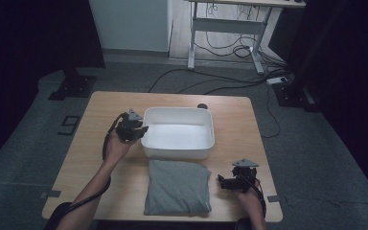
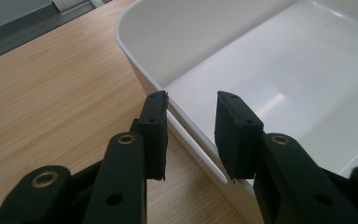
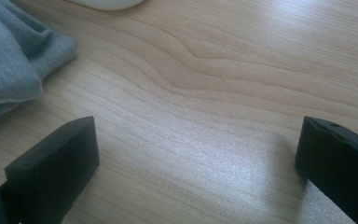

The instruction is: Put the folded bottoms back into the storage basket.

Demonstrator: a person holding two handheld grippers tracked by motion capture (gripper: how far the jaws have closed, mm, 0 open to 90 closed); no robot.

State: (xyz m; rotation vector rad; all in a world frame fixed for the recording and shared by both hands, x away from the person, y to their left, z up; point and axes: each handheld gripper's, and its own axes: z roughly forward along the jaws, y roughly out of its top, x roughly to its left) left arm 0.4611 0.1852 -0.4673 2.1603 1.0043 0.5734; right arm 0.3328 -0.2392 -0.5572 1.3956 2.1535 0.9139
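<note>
At the white tub's (image 2: 270, 60) left wall, left gripper (image 1: 143, 132) jaws straddle its rim, not pinching.

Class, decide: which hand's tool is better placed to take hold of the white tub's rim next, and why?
Left. The left tool straddles the white tub rim, not gripping. The right tool sits open beside the folded grey cloth.

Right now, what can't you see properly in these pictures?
- Small dark thing behind the white tub, high view: too small to tell what it is.
- Whether the left gripper pinches the tub's rim, left gripper view: the fingers straddle the wall, and contact is unclear.
- Grey folded cloth, right gripper view: cut off by the left edge.
- Under the cloth, high view: hidden by the cloth.
</note>
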